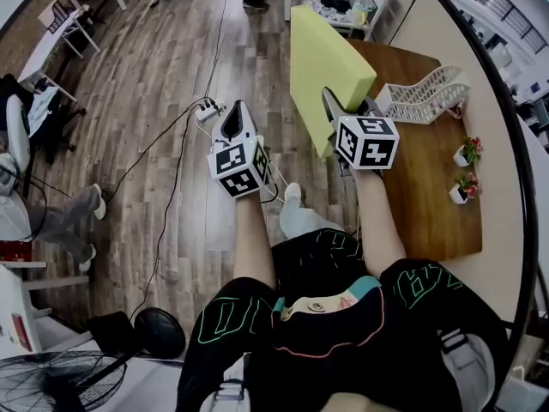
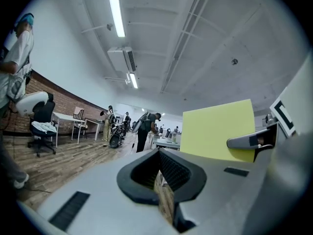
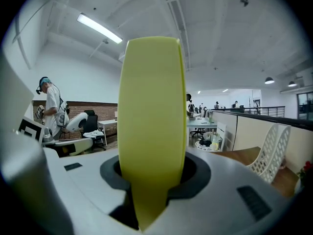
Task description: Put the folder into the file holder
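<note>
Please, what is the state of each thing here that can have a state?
Yellow-green flat folder: in the air, clamped at one edge.
Right gripper: shut on the folder.
Left gripper: shut, empty.
White perforated plastic file holder: empty, on brown wooden table.
Two small potted plants: upright.

A brown plank floor (image 1: 146,101), crossed by black cables (image 1: 171,187) running to a white power strip (image 1: 208,108), spreads out from the left edge of the brown tabletop (image 1: 429,204). A beige partition (image 1: 506,230) runs along the tabletop's right edge. A red brick wall (image 2: 66,104) backs white desks (image 2: 68,119) and a black office chair (image 2: 41,119), while the white ceiling (image 2: 220,43) carries long strip lights (image 2: 116,11) and an air-conditioning unit (image 2: 124,58).
</note>
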A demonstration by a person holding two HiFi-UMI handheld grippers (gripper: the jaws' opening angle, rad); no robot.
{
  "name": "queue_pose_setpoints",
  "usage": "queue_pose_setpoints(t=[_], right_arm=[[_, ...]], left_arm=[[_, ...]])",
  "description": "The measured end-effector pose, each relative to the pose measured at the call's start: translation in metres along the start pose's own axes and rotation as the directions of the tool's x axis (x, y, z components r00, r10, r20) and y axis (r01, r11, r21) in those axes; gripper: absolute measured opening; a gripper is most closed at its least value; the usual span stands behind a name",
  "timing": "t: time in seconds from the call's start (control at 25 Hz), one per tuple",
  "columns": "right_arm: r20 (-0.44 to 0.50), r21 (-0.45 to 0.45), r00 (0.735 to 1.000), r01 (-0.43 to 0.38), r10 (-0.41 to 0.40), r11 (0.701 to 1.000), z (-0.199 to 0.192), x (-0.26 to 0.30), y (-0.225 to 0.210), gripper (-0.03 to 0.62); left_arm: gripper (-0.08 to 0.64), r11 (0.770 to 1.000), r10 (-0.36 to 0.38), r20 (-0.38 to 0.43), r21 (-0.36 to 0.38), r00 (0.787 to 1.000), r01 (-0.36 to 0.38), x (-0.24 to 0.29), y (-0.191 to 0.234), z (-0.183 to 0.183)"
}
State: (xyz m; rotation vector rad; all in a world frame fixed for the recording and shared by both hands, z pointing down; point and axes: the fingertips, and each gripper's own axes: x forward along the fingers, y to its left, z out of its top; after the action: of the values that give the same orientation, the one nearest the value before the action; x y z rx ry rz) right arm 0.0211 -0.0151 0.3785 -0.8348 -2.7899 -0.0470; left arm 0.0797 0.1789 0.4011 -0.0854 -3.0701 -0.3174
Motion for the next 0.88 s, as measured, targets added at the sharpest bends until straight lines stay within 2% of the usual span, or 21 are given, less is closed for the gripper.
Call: queue_pose_setpoints(t=[0.28,0.56,0.88], right_arm=[[0.011,-0.004,1.000,-0.022,0.022,1.000,0.012,0.066,-0.018,0.153],[-0.050,0.045,0.998,-0.022,0.024,0.999,0.019,0.128,-0.044,0.153],[-0.063,0.132,0.997,-0.037,0.046,0.991,0.023,0.220,-0.075,0.153]], left_arm=[[-0.008,1.000,0.029,0.003,0.003,1.000,-0.029,0.062,0.017,0.006],[-0.007,0.999,0.043,-0.071,0.018,0.997,-0.042,0.121,0.027,0.008],[-0.008,0.996,0.055,-0.136,0.073,0.989,-0.046,0.207,0.042,0.005]])
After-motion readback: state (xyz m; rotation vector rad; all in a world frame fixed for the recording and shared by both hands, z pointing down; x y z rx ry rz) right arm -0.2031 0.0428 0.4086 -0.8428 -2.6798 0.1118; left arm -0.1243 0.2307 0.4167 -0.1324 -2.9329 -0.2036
